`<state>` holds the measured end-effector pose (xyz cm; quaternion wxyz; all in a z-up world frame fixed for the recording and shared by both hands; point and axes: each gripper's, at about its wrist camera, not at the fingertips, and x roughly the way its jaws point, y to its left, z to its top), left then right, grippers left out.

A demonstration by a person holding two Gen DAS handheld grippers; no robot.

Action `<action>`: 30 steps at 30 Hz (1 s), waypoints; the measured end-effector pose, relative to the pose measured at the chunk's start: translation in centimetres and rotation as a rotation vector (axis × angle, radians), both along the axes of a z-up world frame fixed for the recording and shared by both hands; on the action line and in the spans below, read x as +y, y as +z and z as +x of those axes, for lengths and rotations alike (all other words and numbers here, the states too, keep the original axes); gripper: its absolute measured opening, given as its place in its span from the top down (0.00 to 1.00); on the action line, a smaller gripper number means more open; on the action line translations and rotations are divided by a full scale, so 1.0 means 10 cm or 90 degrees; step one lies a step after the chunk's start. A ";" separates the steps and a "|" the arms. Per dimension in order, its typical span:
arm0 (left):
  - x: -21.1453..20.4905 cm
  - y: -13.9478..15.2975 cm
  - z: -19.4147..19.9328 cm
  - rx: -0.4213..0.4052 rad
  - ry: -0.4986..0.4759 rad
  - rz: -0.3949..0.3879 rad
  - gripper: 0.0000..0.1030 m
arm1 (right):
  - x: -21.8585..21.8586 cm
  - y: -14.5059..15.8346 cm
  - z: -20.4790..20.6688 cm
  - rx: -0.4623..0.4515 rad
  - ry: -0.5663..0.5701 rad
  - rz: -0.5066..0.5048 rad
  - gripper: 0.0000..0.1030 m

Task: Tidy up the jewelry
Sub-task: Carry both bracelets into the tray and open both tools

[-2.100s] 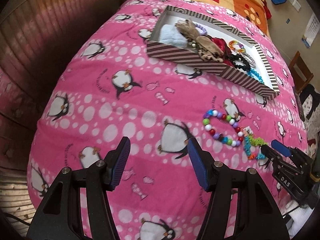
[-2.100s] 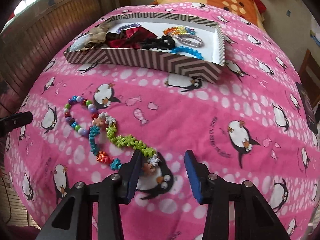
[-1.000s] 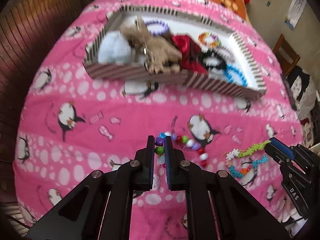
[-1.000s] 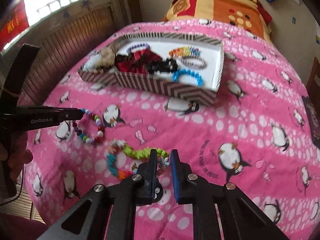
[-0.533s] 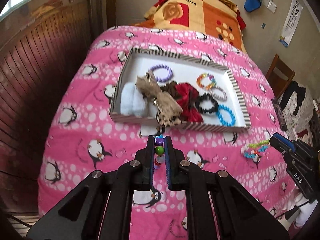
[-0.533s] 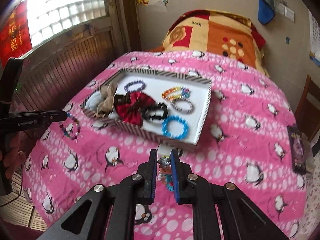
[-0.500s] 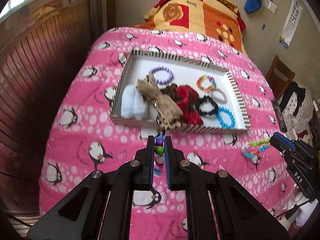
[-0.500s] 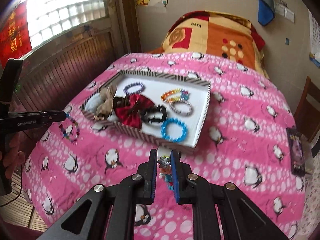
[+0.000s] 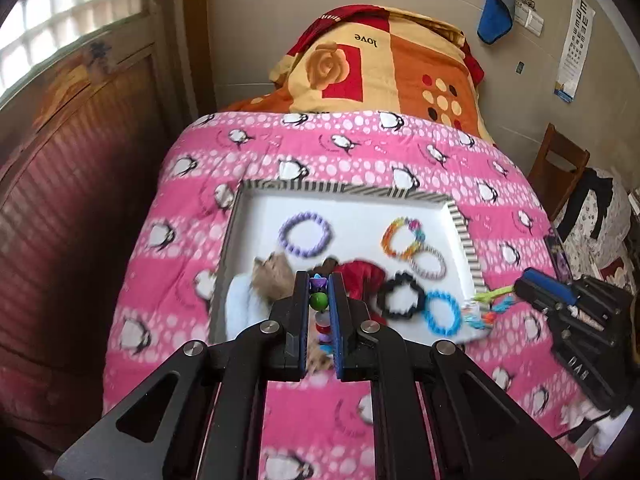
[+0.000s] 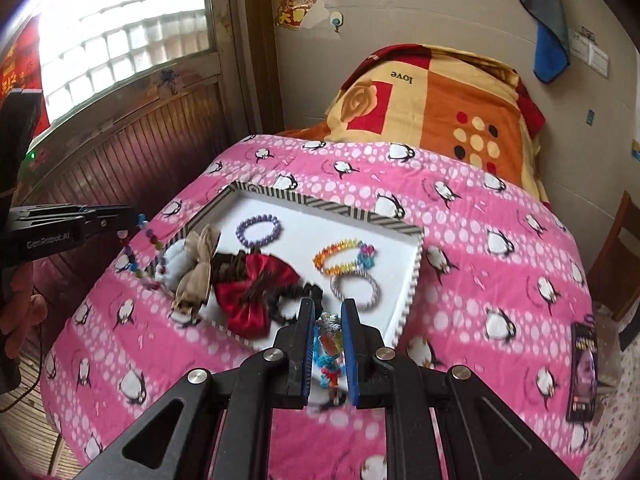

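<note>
Jewelry, left wrist view: the left hand-held gripper (image 9: 319, 304) was clamped on a beaded bracelet (image 9: 319, 301), held above the near edge of the striped tray (image 9: 464, 226) on the bed.
Already in the tray: purple bracelet (image 9: 305, 233), rainbow bracelet (image 9: 402, 238), silver bracelet (image 9: 429, 265), black scrunchie (image 9: 401, 298), blue bracelet (image 9: 442, 317), red bow (image 9: 360, 276) and tan bow (image 9: 272, 274).
Right wrist view: the right hand-held gripper (image 10: 327, 334) was closed on a woven bracelet (image 10: 329, 354), over the tray's near right corner.
Beside the tray: the left hand-held gripper dangled its beads at the tray's left edge.
Done: most pieces lay inside the tray.
Left: judging by this, only the two carried bracelets remained to be dropped in; no loose piece showed on the pink blanket (image 10: 500, 280).
</note>
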<state>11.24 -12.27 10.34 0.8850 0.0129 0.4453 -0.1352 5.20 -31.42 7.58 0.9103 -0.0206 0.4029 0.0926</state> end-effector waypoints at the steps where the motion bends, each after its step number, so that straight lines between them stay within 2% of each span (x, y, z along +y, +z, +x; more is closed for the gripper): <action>1: -0.05 -0.01 0.06 0.003 -0.002 -0.002 0.92 | 0.00 0.00 0.06 0.002 0.002 0.001 0.88; 10: -0.67 -0.28 0.80 0.057 -0.021 -0.007 0.92 | -0.10 -0.19 0.83 0.037 0.011 0.039 0.88; 14: -0.83 -0.49 1.08 0.079 -0.016 -0.002 0.92 | -0.25 -0.42 1.16 0.070 -0.001 0.042 0.88; 21: -0.74 -1.03 1.36 0.137 0.026 0.036 0.92 | -0.52 -0.93 1.46 0.132 -0.036 0.015 0.88; 26: -0.61 -1.20 1.37 0.153 0.042 0.045 0.92 | -0.58 -1.06 1.52 0.148 -0.048 0.029 0.88; 29: -0.57 -1.17 1.31 0.142 0.042 0.043 0.90 | -0.58 -1.05 1.51 0.146 -0.050 0.045 0.78; 30: -0.57 -1.15 1.28 0.137 0.040 0.044 0.84 | -0.57 -1.02 1.48 0.139 -0.047 0.049 0.70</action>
